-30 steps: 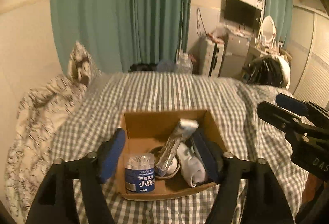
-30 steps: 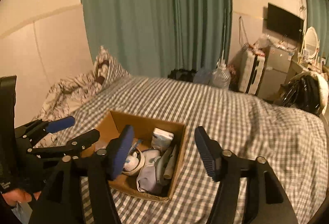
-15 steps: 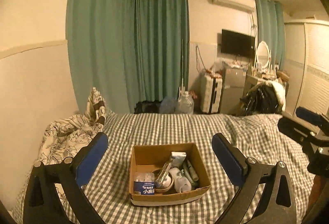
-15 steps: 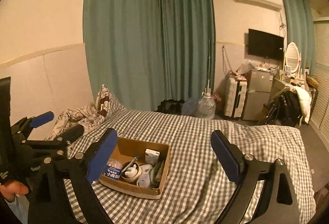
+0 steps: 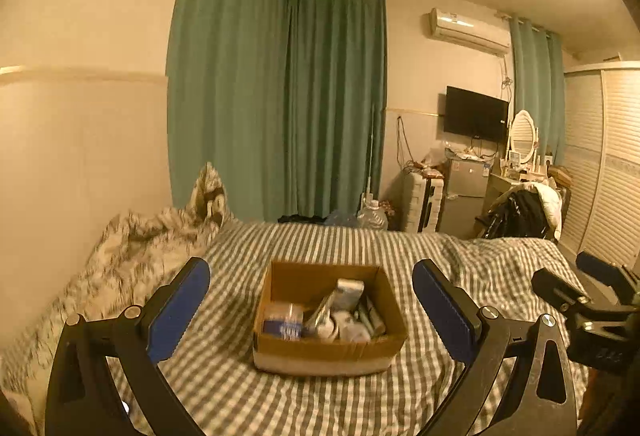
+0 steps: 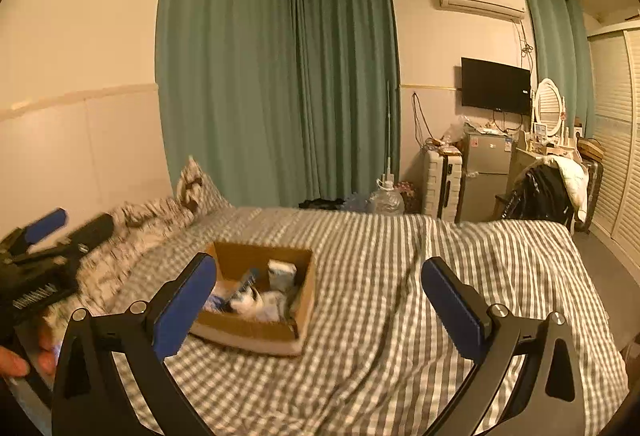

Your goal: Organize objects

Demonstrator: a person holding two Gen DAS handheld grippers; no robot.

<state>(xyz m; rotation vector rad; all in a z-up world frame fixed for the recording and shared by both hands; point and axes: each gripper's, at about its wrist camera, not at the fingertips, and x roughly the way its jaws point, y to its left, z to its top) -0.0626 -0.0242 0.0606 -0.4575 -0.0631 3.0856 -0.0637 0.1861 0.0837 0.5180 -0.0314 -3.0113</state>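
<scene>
An open cardboard box (image 5: 328, 350) sits on the checked bed; it also shows in the right wrist view (image 6: 256, 328). It holds several small items: a blue-labelled tub (image 5: 282, 324), a silver tube (image 5: 322, 310), a white carton (image 5: 350, 290) and white cloth items (image 6: 250, 302). My left gripper (image 5: 310, 310) is open and empty, held back from the box, which shows between its blue pads. My right gripper (image 6: 318, 302) is open and empty, to the right of the box. Each gripper shows in the other's view: the right (image 5: 580, 300), the left (image 6: 52, 240).
The grey checked bedspread (image 6: 440, 276) covers the bed. A patterned duvet and pillow (image 5: 160, 236) lie at the left by the wall. Beyond the bed stand green curtains (image 5: 304, 108), a water jug (image 6: 385, 201), a suitcase (image 6: 442, 184), a small fridge (image 6: 484, 172) and a chair with clothes (image 6: 548, 188).
Both grippers have pulled back and up from the box and opened wider. The box now looks smaller and farther; the views tilted up to show more of the room.
</scene>
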